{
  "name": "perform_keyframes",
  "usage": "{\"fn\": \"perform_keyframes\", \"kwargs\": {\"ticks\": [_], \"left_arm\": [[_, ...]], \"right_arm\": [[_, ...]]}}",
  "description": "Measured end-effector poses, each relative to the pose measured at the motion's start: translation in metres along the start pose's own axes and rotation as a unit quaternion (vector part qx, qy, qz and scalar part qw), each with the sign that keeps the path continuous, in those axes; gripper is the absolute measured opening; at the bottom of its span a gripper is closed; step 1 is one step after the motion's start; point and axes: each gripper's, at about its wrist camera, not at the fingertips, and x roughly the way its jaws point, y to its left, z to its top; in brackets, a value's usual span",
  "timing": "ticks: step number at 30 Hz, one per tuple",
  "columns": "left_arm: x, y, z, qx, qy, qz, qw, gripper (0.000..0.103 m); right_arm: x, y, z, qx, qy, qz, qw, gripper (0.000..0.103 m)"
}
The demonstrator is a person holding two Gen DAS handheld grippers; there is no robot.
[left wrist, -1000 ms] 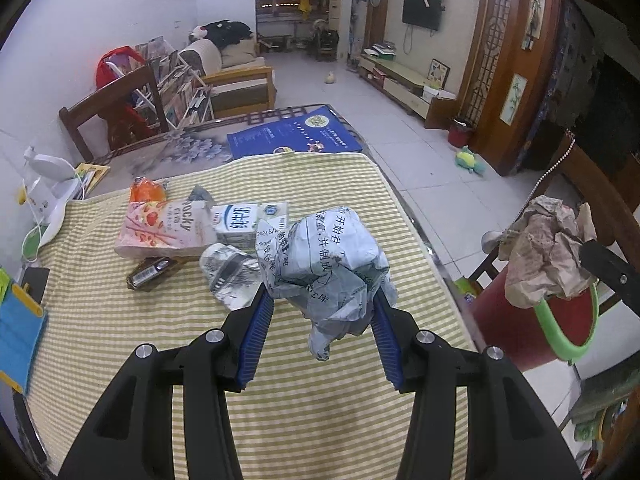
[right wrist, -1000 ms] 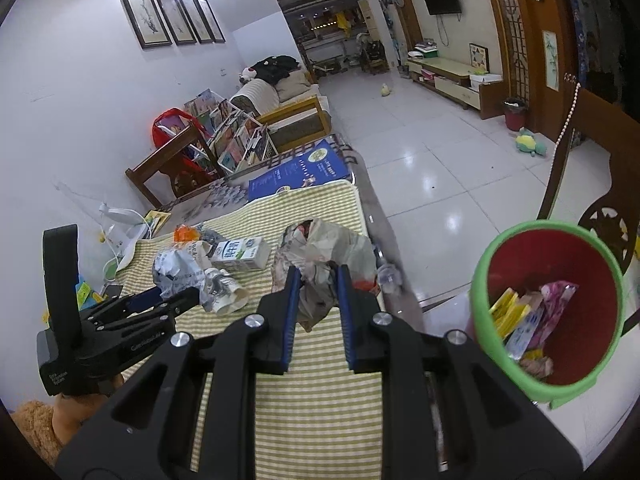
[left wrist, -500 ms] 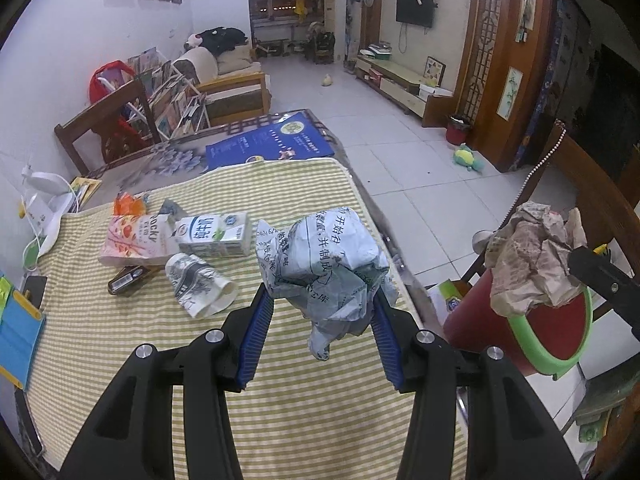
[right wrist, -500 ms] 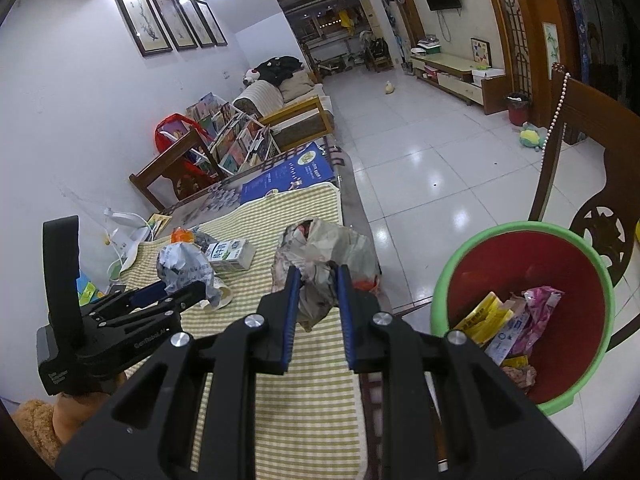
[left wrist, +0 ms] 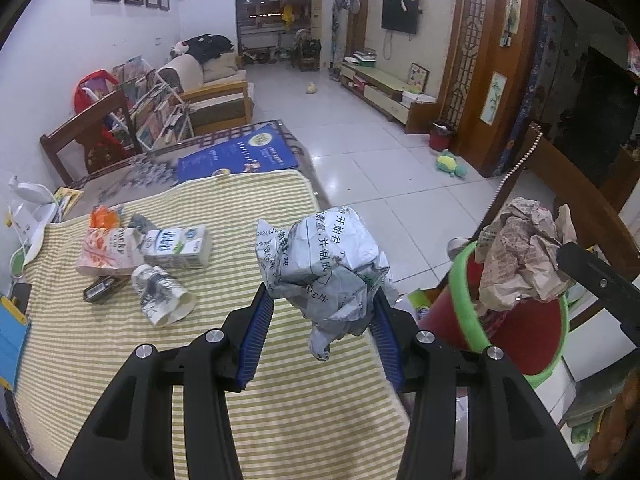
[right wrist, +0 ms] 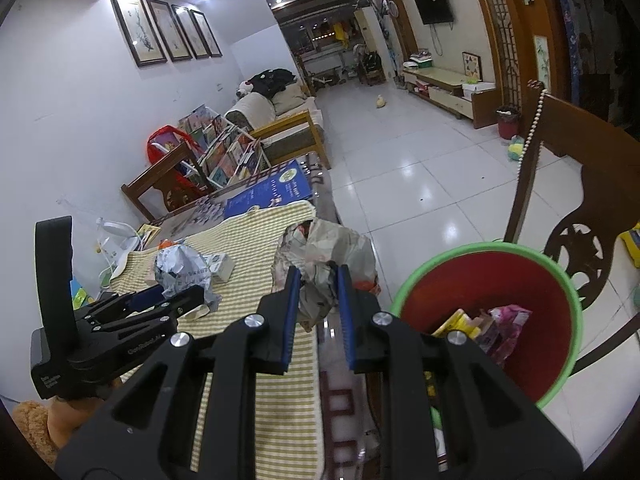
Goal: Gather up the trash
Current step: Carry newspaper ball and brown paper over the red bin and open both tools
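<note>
Left gripper (left wrist: 320,320) clamps grey paper wad (left wrist: 324,268) at table edge (left wrist: 396,392); right gripper (right wrist: 316,280) pinches brown wad (right wrist: 324,252) beside red bin (right wrist: 560,288).

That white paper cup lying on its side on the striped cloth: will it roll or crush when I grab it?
The paper cup lies on its side, so a nudge may roll it. It already looks creased, so it is probably light and would crush easily.

A wall-mounted television (left wrist: 400,20) hangs above a low cabinet (left wrist: 384,94), four framed pictures (right wrist: 166,32) line the white wall, and a green plush toy (left wrist: 450,164) lies on the tiled floor (left wrist: 360,168).
</note>
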Motion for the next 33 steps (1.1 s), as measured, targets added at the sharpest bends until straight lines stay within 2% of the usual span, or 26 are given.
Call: {"fn": "perform_keyframes", "kwargs": {"ticks": [8,13,14,16,17,18,19,20,22,27,30,33], "left_arm": [[0.012,-0.04,0.006,0.02,0.014,-0.054,0.9983,0.046],[0.029,-0.083,0.011,0.049,0.031,-0.121,0.9909,0.046],[0.036,-0.097,0.013,0.059,0.041,-0.145,0.9868,0.048],[0.046,-0.114,0.014,0.072,0.052,-0.168,0.9819,0.055],[0.052,-0.126,0.014,0.083,0.057,-0.175,0.9794,0.061],[0.057,-0.133,0.014,0.091,0.061,-0.17,0.9794,0.075],[0.063,-0.14,0.014,0.097,0.065,-0.161,0.9799,0.081],[0.065,-0.142,0.014,0.098,0.068,-0.161,0.9798,0.081],[0.067,-0.139,0.016,0.093,0.071,-0.16,0.9801,0.081],[0.07,-0.105,0.011,0.072,0.077,-0.128,0.9862,0.082],[0.071,-0.07,0.004,0.049,0.087,-0.102,0.9897,0.082],[0.068,-0.031,-0.006,0.022,0.096,-0.076,0.9922,0.083]], "right_arm": [[-0.013,-0.043,0.004,0.018,-0.008,-0.053,0.998,0.019],[-0.012,-0.075,0.006,0.024,0.013,-0.123,0.992,0.019],[-0.01,-0.083,0.005,0.029,0.02,-0.132,0.991,0.02],[-0.005,-0.099,0.003,0.04,0.037,-0.15,0.987,0.025],[-0.002,-0.108,0.001,0.045,0.051,-0.164,0.984,0.038],[-0.001,-0.116,-0.001,0.05,0.056,-0.183,0.98,0.045],[-0.003,-0.123,-0.004,0.054,0.057,-0.195,0.978,0.05],[-0.004,-0.126,-0.004,0.058,0.059,-0.199,0.977,0.05],[-0.007,-0.131,-0.008,0.074,0.07,-0.199,0.975,0.051],[-0.001,-0.114,-0.016,0.1,0.089,-0.16,0.978,0.066],[0.019,-0.085,-0.024,0.109,0.124,-0.107,0.98,0.071],[0.045,-0.046,-0.033,0.085,0.167,-0.061,0.98,0.076]]}}
